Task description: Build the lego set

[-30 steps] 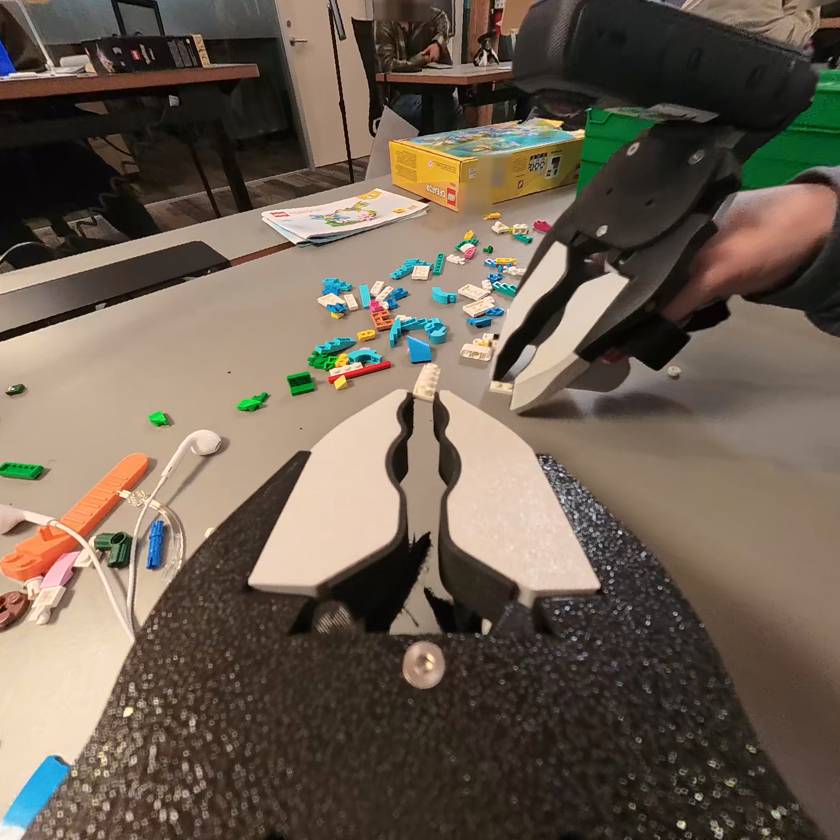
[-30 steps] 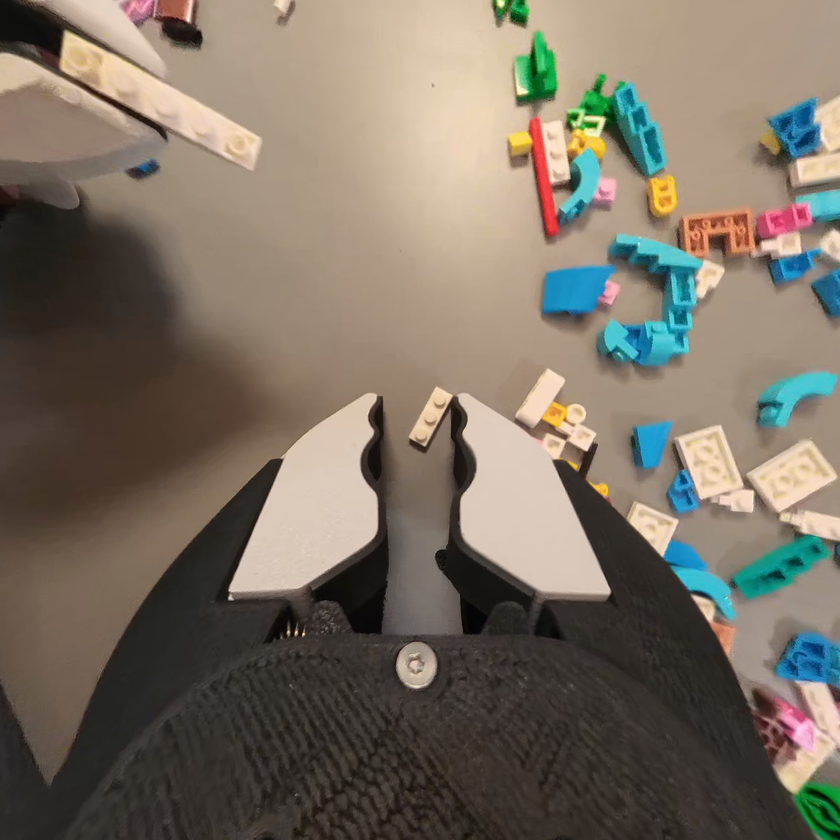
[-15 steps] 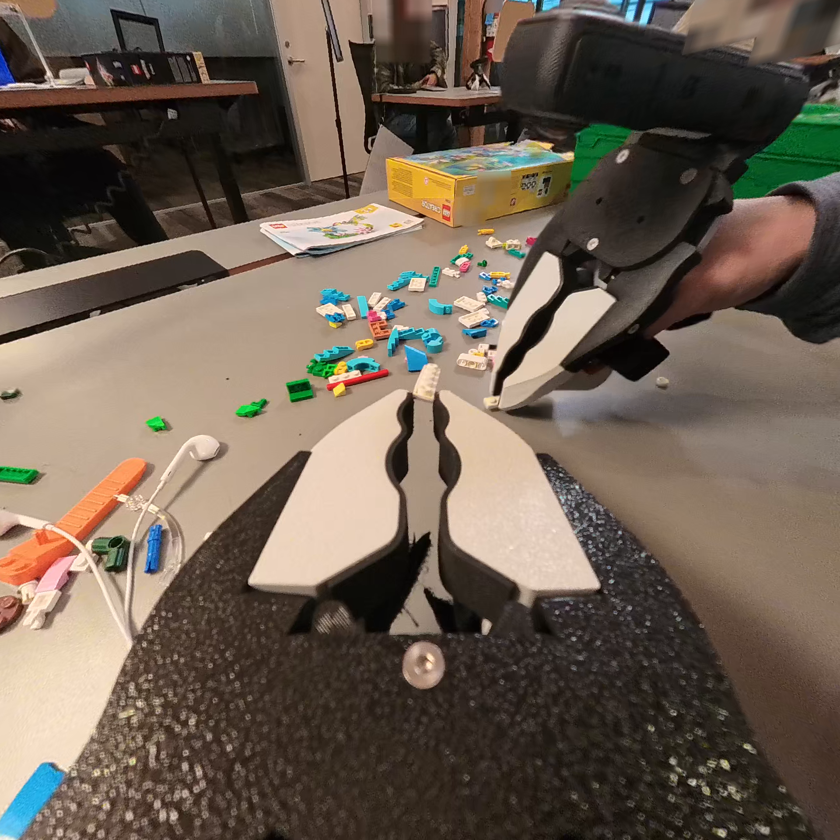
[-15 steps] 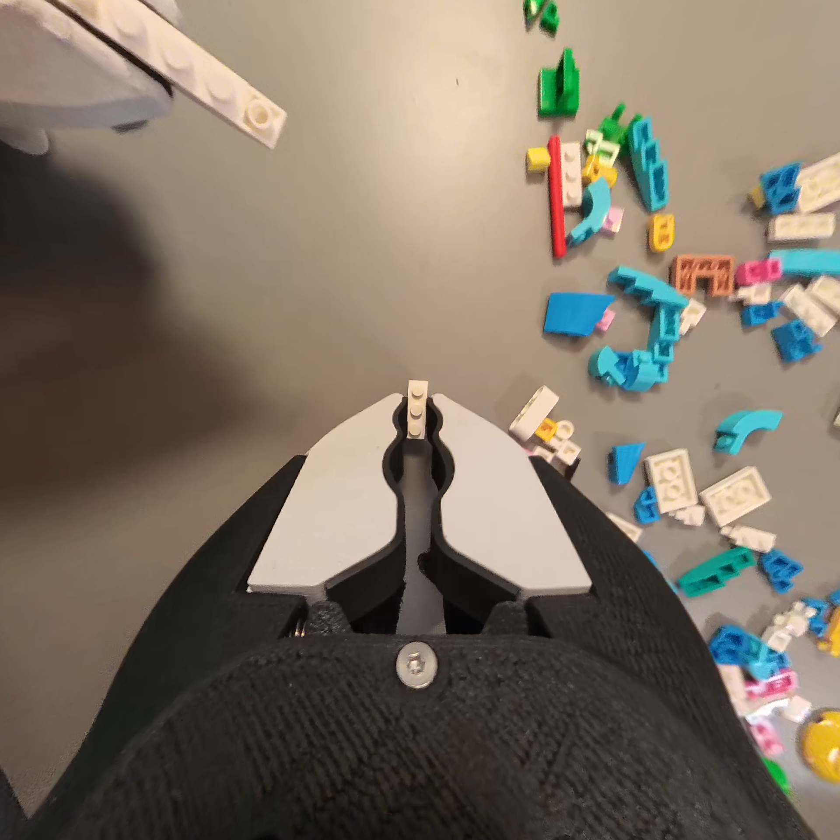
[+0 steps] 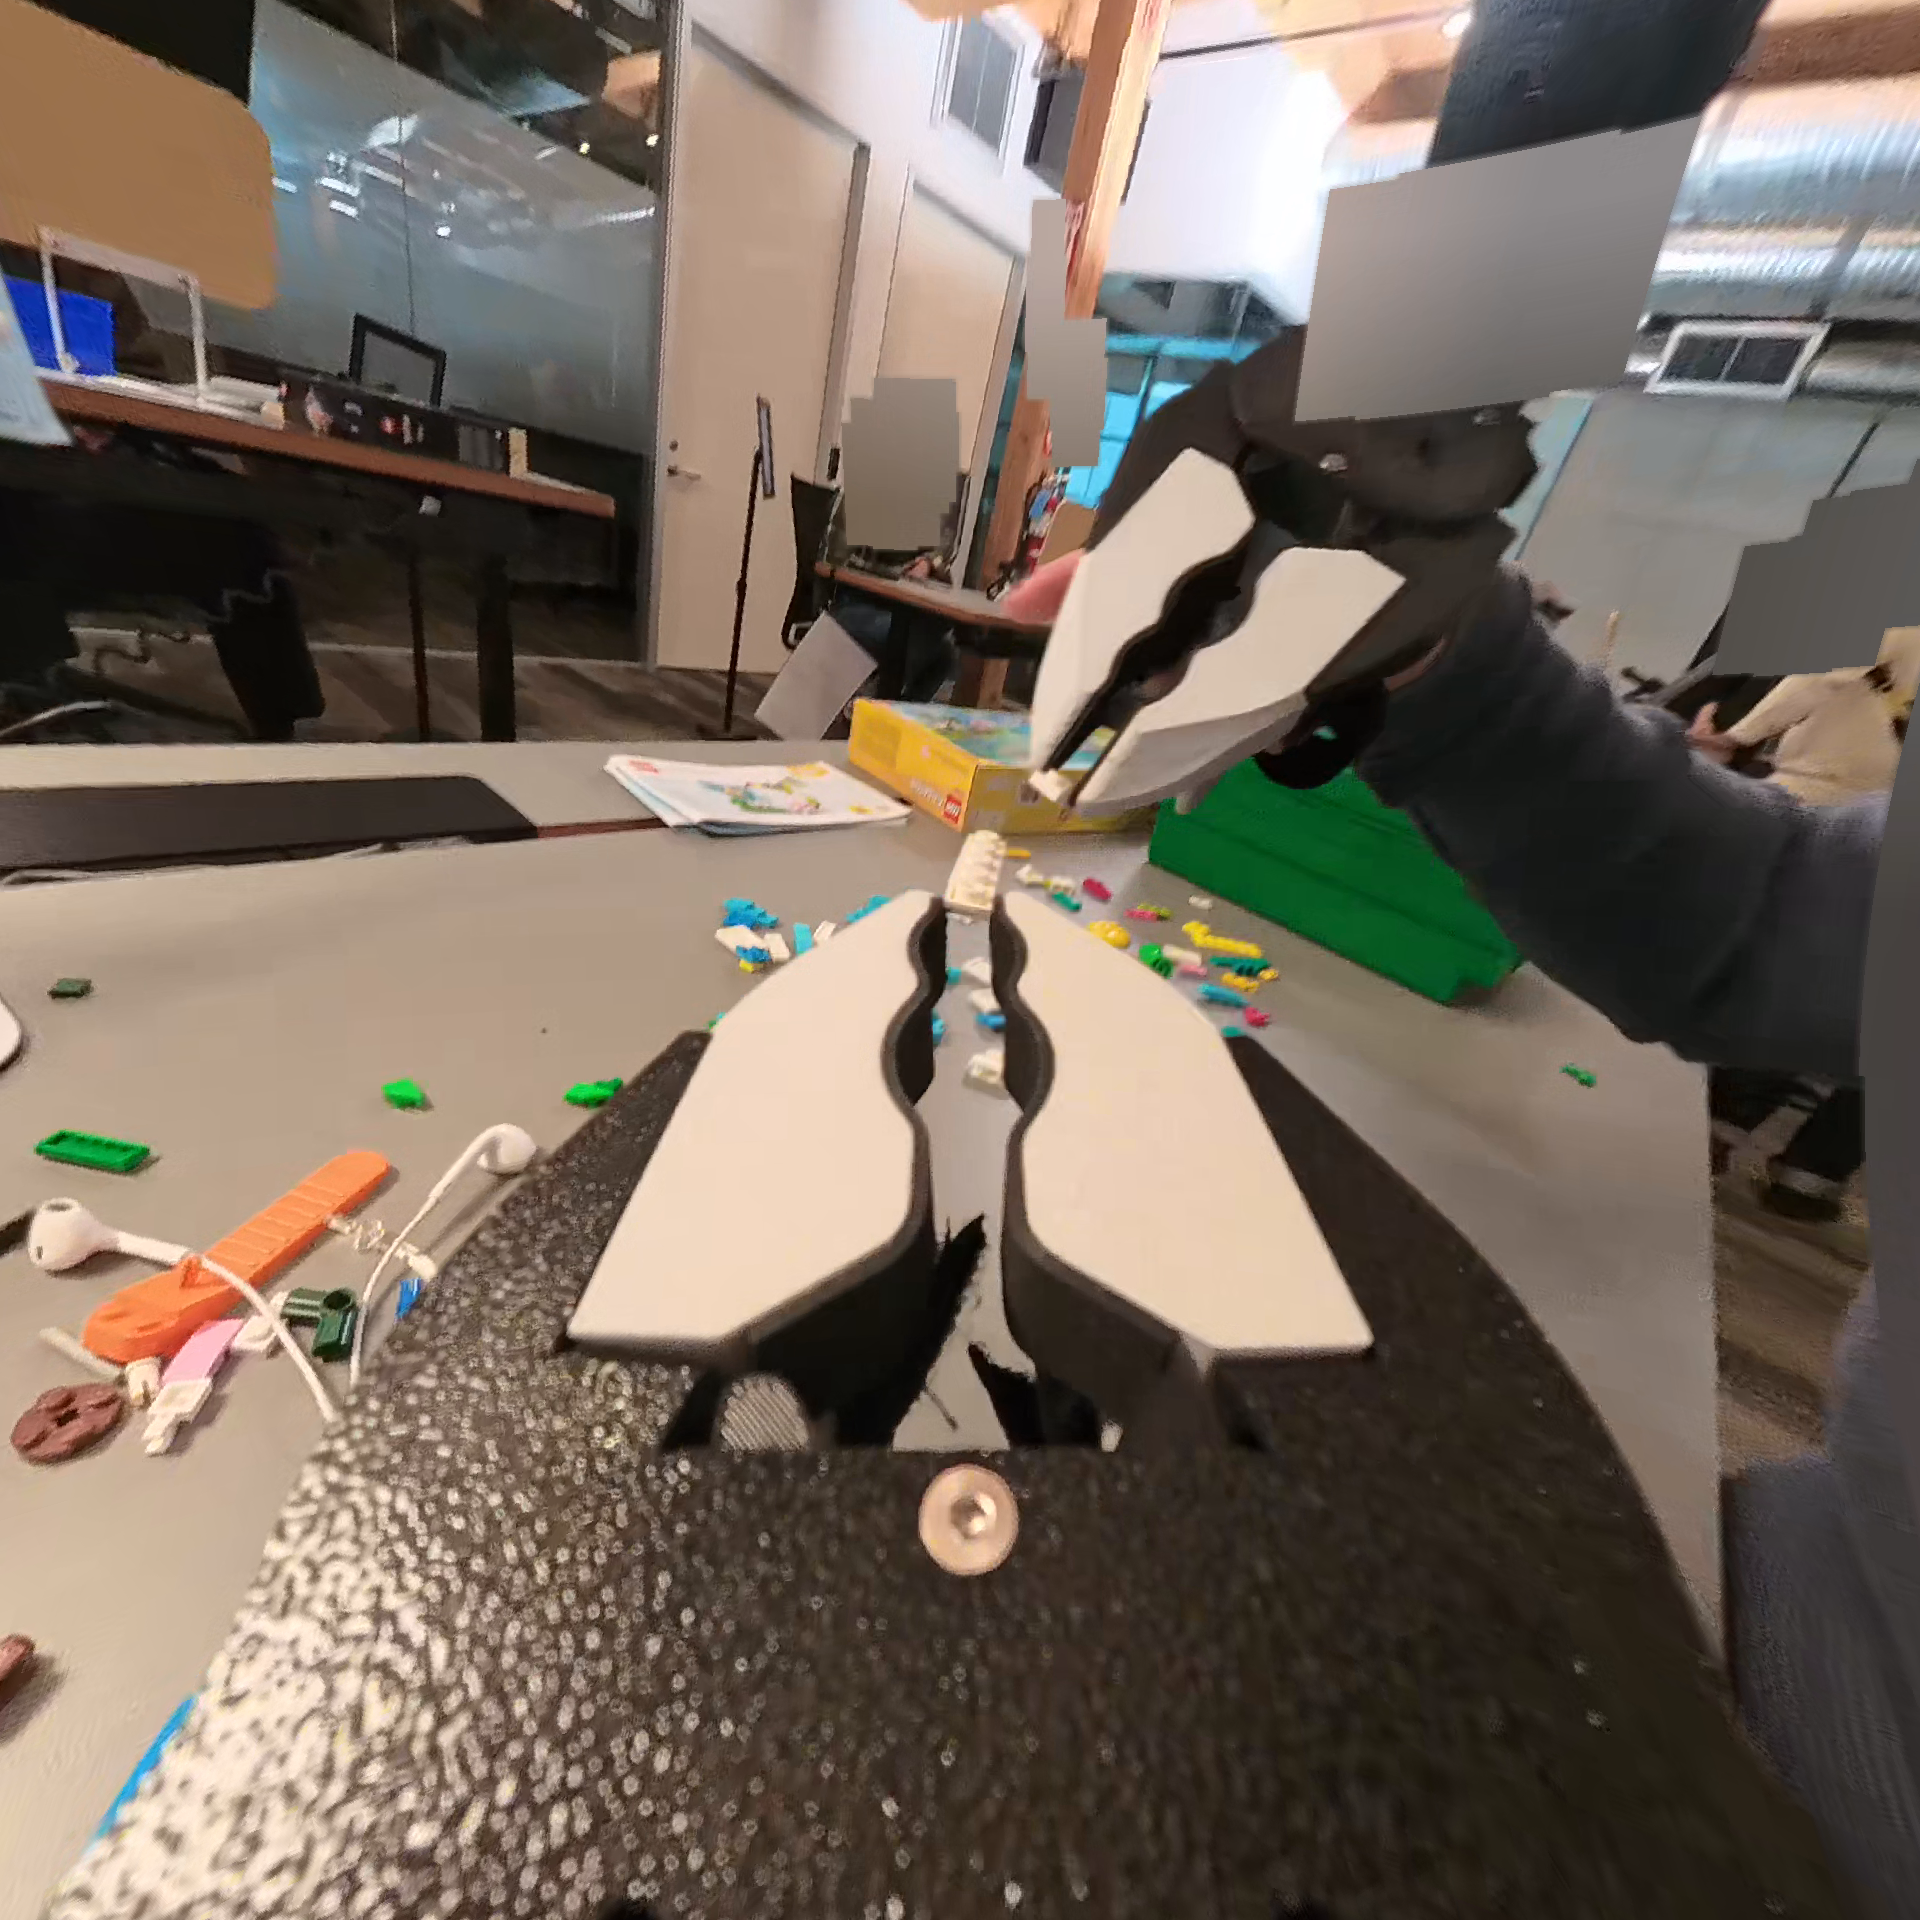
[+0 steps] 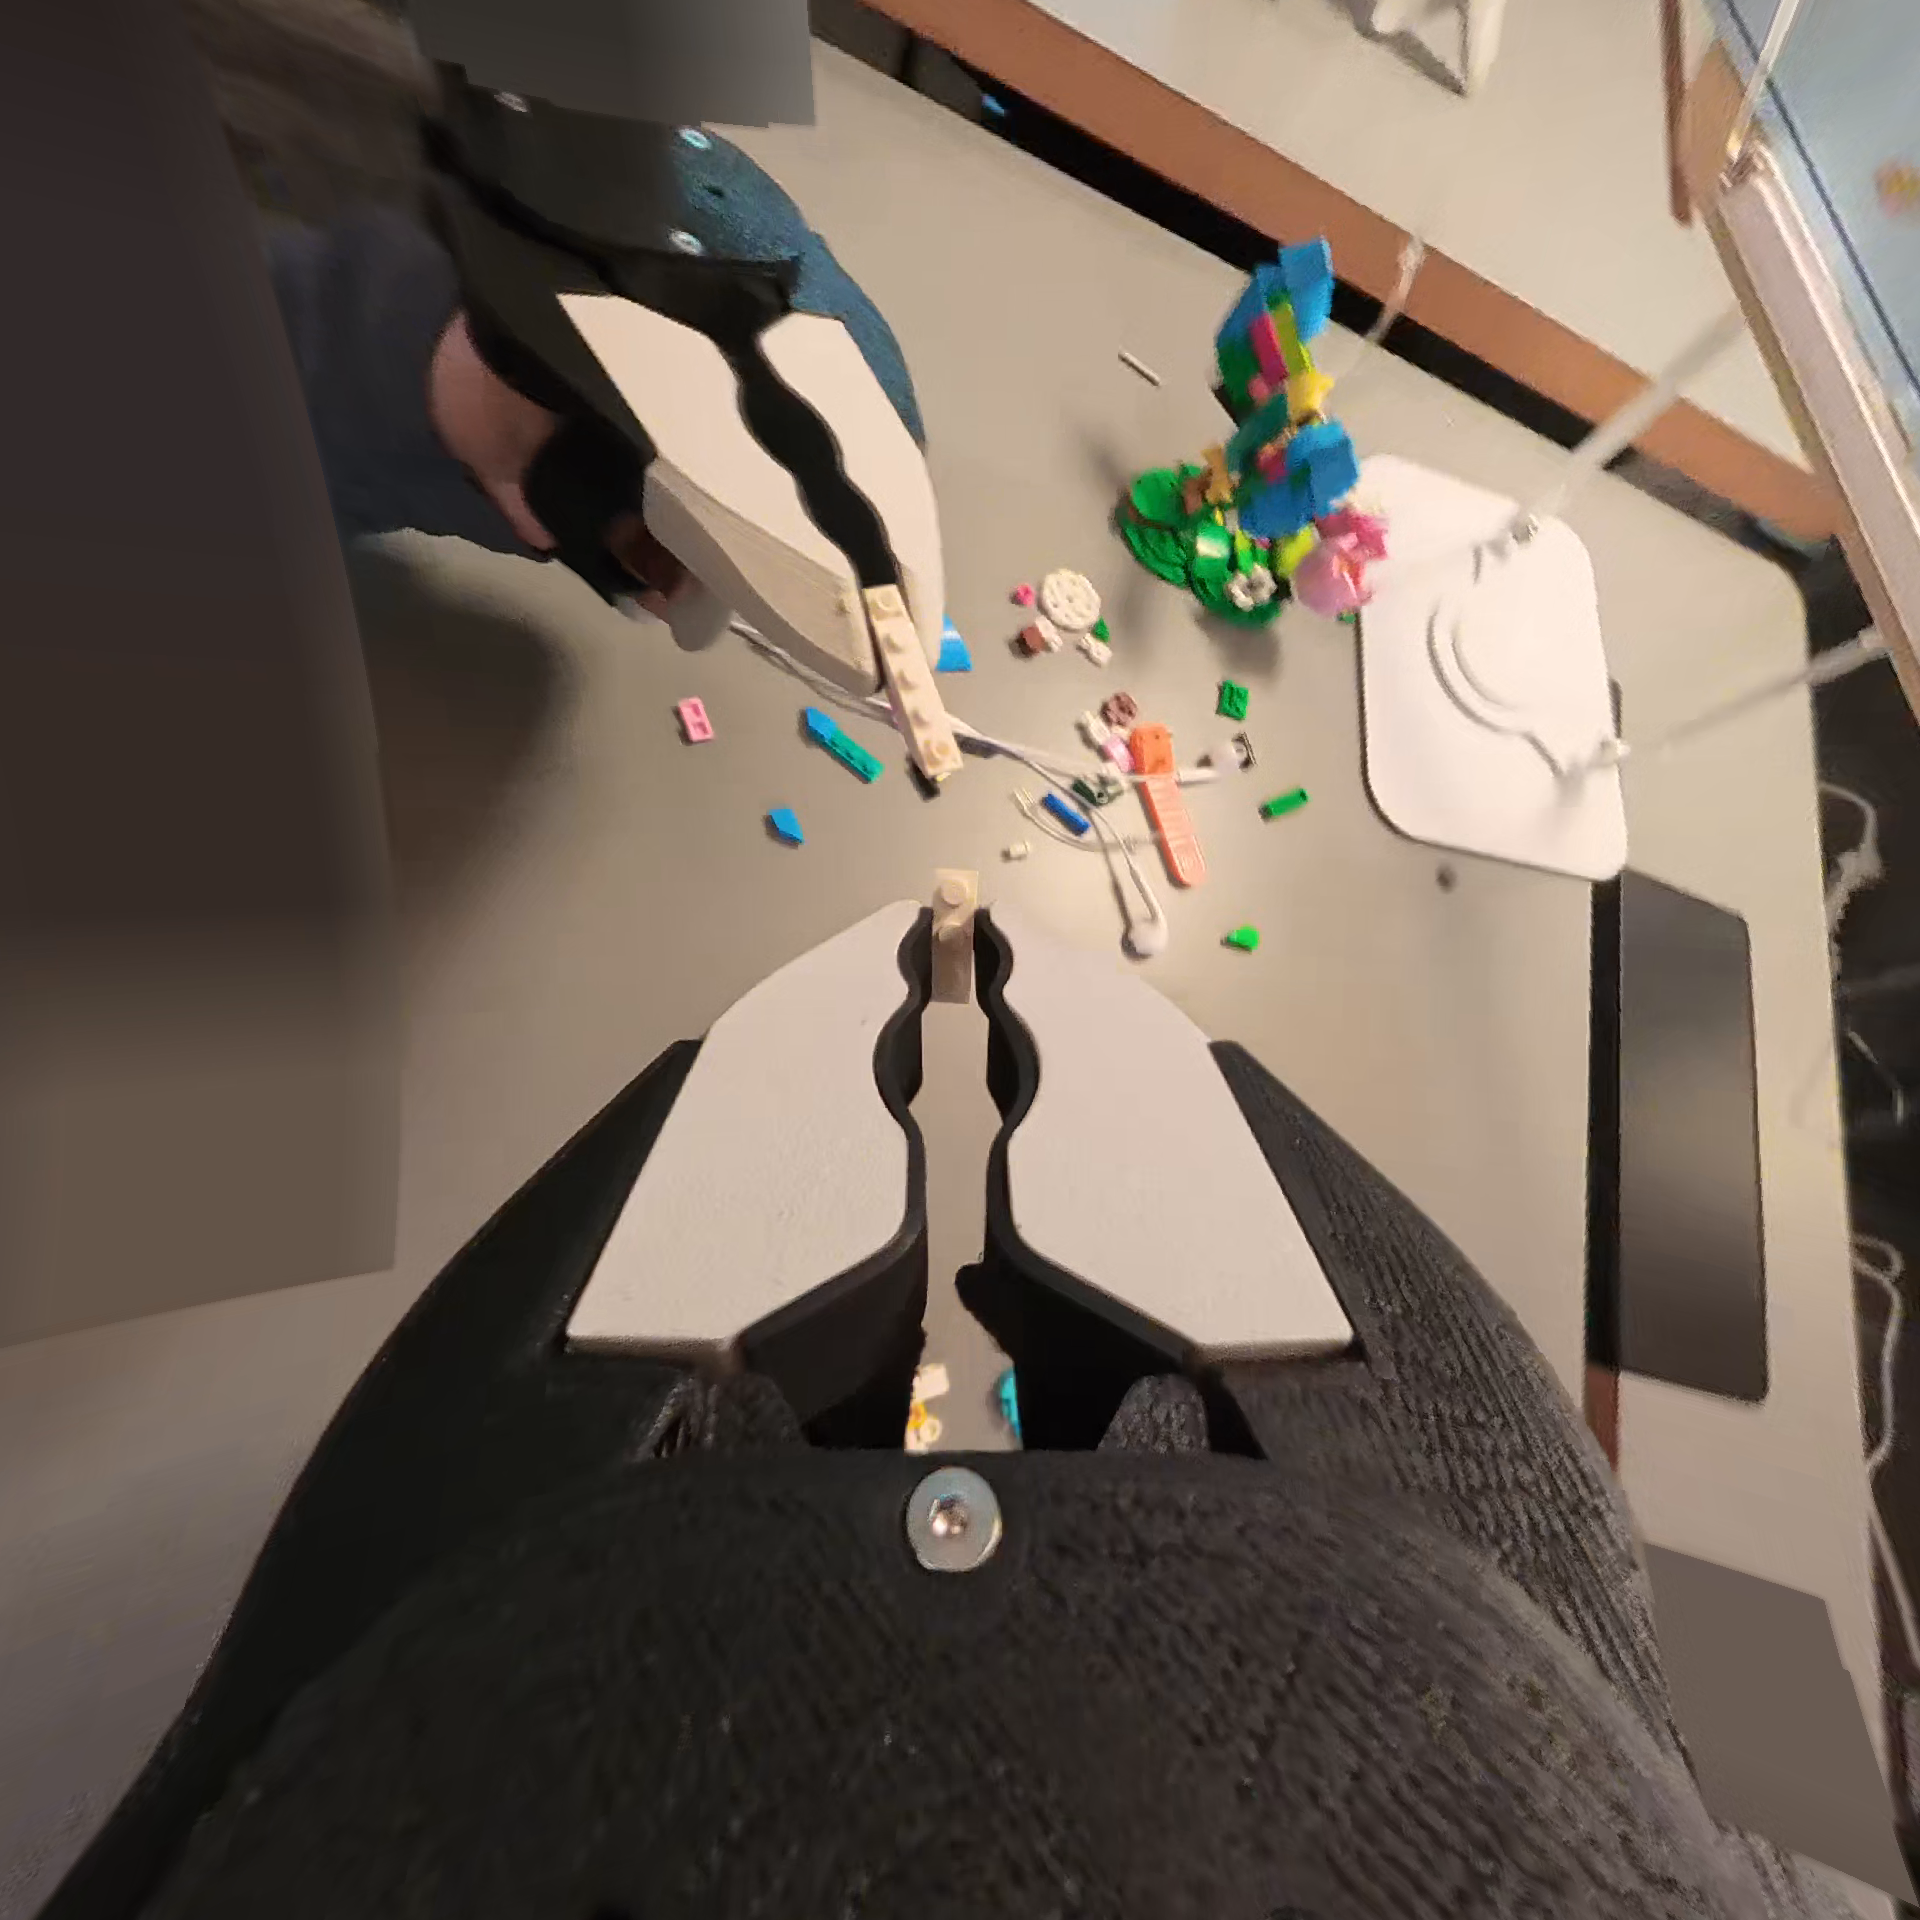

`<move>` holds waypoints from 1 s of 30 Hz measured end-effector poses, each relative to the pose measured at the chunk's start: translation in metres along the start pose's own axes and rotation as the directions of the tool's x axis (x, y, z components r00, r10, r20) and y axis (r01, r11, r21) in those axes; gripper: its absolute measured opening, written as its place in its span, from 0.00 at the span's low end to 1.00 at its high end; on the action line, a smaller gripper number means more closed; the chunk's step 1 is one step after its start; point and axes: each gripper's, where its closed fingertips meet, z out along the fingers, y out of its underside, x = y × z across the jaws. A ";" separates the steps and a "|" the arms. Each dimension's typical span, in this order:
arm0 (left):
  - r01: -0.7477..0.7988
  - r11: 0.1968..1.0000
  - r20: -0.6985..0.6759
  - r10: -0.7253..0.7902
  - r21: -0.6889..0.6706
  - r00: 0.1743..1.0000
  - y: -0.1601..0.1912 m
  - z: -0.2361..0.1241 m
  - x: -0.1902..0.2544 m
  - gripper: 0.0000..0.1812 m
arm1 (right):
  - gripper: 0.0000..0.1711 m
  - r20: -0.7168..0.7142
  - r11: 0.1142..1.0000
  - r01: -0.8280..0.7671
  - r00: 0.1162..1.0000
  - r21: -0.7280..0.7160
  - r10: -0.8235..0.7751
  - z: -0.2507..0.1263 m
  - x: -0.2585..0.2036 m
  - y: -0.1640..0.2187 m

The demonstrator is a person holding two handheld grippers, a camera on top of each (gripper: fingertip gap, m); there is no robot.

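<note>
Right tongs [image 5: 1055,784] now raised, small plate [image 6: 954,935] pinched

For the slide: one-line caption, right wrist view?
Right gripper lifts small white plate toward long white plate in left gripper.

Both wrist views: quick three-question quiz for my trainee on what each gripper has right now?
1. True or false: the left gripper is empty.
2. What does the right gripper grip?
3. Does the orange brick separator lie (a) on the table or (b) in a gripper?

Key: 1 false, it grips a long white plate. 2 a small white plate. 3 (a).
</note>
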 end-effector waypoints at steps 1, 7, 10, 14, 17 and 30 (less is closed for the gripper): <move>-0.003 1.000 -0.014 0.003 0.023 1.000 -0.006 -0.003 0.003 0.04 | 0.03 0.033 1.000 0.024 0.999 -0.006 -0.023 0.001 -0.002 -0.006; -0.052 0.995 -0.053 0.057 0.086 0.997 -0.025 -0.009 0.018 0.04 | 0.03 0.159 0.987 0.154 0.976 -0.038 -0.147 0.001 -0.008 -0.030; -0.064 0.994 -0.069 0.071 0.092 0.995 -0.028 -0.008 0.024 0.04 | 0.03 0.220 0.985 0.160 0.965 -0.068 -0.141 0.002 -0.012 -0.033; -0.068 0.993 -0.085 0.077 0.098 0.993 -0.029 -0.008 0.027 0.04 | 0.03 0.269 0.987 0.152 0.954 -0.043 -0.135 0.000 -0.015 -0.042; -0.062 0.994 -0.079 0.069 0.087 0.994 -0.029 -0.009 0.026 0.04 | 0.02 0.261 0.989 0.143 0.956 -0.024 -0.132 -0.004 -0.011 -0.047; -0.038 0.996 -0.075 0.044 0.078 0.996 -0.026 -0.008 0.022 0.04 | 0.02 0.262 0.992 0.073 0.960 0.106 -0.099 -0.011 -0.008 -0.063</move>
